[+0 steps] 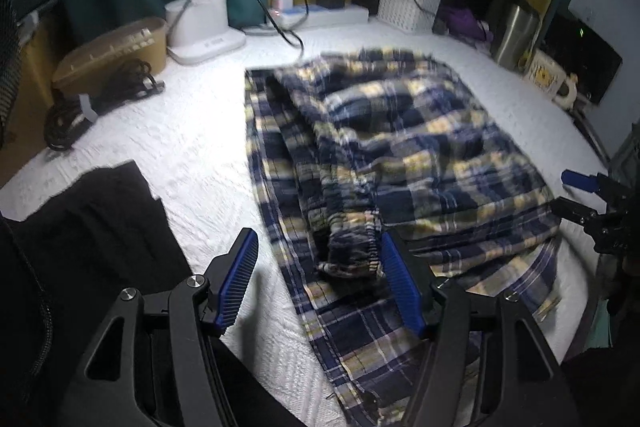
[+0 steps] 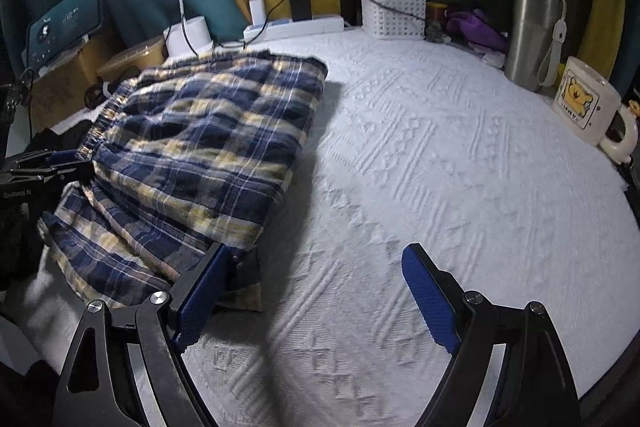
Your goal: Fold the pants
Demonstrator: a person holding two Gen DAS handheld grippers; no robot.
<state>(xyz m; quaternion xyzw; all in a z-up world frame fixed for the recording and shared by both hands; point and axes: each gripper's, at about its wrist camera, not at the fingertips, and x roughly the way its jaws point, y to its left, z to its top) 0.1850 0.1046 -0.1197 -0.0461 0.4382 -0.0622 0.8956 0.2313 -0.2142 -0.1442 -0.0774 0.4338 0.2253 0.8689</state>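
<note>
Navy and yellow plaid pants [image 1: 400,147] lie partly folded on the white textured cloth [image 1: 192,147], an upper layer doubled over a lower one. My left gripper [image 1: 318,235] is open just above the near edge. The bunched elastic waistband [image 1: 352,251] sits between its blue pads [image 1: 240,279], close to the right pad and apart from the left one. In the right wrist view the pants [image 2: 192,147] fill the left side. My right gripper [image 2: 316,251] is open over bare cloth, its left finger [image 2: 204,291] beside the pants' near corner. Each gripper shows at the other view's edge.
A black garment [image 1: 92,219] lies at the near left. Along the back stand a tan container [image 1: 116,51], coiled cable [image 1: 80,107], lamp base [image 1: 200,23], power strip [image 2: 296,25], white basket [image 2: 394,7], steel flask [image 2: 532,35] and mug [image 2: 588,103]. White cloth [image 2: 440,167] stretches right of the pants.
</note>
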